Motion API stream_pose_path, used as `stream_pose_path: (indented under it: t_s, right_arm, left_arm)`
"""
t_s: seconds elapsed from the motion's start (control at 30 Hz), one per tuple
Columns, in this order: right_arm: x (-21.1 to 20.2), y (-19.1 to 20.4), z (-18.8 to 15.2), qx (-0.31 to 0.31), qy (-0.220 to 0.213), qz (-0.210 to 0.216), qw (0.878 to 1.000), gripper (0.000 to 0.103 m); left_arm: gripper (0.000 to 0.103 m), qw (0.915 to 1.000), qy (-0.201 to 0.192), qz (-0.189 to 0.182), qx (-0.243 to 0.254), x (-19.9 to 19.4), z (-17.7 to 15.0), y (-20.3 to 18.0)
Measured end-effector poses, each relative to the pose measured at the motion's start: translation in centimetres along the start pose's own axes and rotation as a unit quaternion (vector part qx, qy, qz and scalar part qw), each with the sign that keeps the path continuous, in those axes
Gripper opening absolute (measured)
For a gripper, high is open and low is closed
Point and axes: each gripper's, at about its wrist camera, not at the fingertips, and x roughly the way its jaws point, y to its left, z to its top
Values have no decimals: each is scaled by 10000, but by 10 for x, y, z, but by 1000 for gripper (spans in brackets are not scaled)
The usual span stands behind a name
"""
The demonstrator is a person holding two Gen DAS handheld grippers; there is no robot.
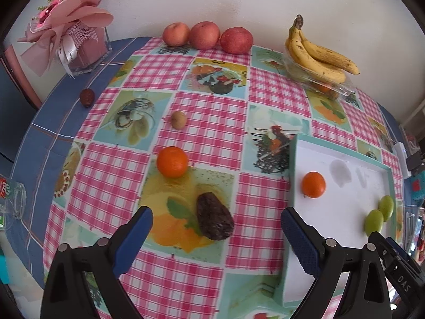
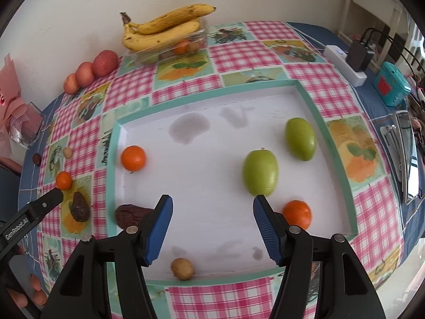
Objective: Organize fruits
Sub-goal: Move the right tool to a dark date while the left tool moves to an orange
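My left gripper [image 1: 217, 212] is open just above the checked tablecloth, its jaws either side of a dark avocado [image 1: 214, 220]. Behind that lie an orange [image 1: 172, 161] and a small brown fruit [image 1: 178, 119]. To the right stands the white tray [image 1: 292, 175] with a teal rim. My right gripper [image 2: 212, 199] hangs open and empty over the tray [image 2: 207, 90]. In the tray are two green fruits [image 2: 260, 172], two oranges [image 2: 133, 158], a second avocado [image 2: 130, 215] and a small brown fruit [image 2: 182, 268].
Three apples [image 1: 207, 35] and a banana bunch [image 1: 316, 53] on a clear box line the back wall. A bouquet vase [image 1: 79, 42], a dark small fruit [image 1: 86, 97] and a glass jar [image 1: 13, 199] sit left. A power strip [image 2: 345, 61], teal box [image 2: 393, 85] and phone [image 2: 406, 156] lie right.
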Motion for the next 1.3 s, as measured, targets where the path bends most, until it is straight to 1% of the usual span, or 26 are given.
stream_pose_path:
  t_s: [0.1,0.17,0.2,0.23,0.37,0.5,0.6,0.73,0.93,1.03,1.13,1.3]
  right_arm:
    - [0,8,0,-82,-7,24,10000,64]
    - [1,12,-1,-151,-8,13,9999,78]
    - [2,14,-1,-185,-18,-20,9998,93]
    - [3,15,-1,-219,-32,-59,9997,95]
    - [5,14,-2,-282,-60,-249,9993,95]
    - [4,11,-1,-243,-143,-306,9991,95]
    - [6,12,0,-198,-132,-294,9993,95]
    - [11,22,-2,-280,-7,-211,9994,95]
    - [11,49,-2,-379,6,-42,9993,95]
    - [11,68,-3,-493,-8,73,9988,95]
    - [9,88,-4,-646,-66,184,9977,95]
    - [-2,118,-4,-863,-374,489,9944,95]
  left_arm:
    - [99,10000,20,54,27,3,0,3]
    - [103,9999,14,120,54,5,0,3]
    - [103,9998,-2,162,86,6,0,2]
    - [103,9997,-15,192,127,6,0,0]
    - [103,9994,-32,245,238,8,-1,-3]
    - [103,9993,-39,257,263,11,0,-4]
    - [103,9993,-71,307,180,12,3,3]
    - [103,9978,-329,562,-150,4,11,27]
    - [103,9905,-601,951,-789,-7,20,81]
    - [103,9876,-649,1023,-997,-9,21,102]
    - [103,9858,-669,1019,-1159,-10,22,118]
    - [103,9846,-720,928,-1296,-14,23,132]
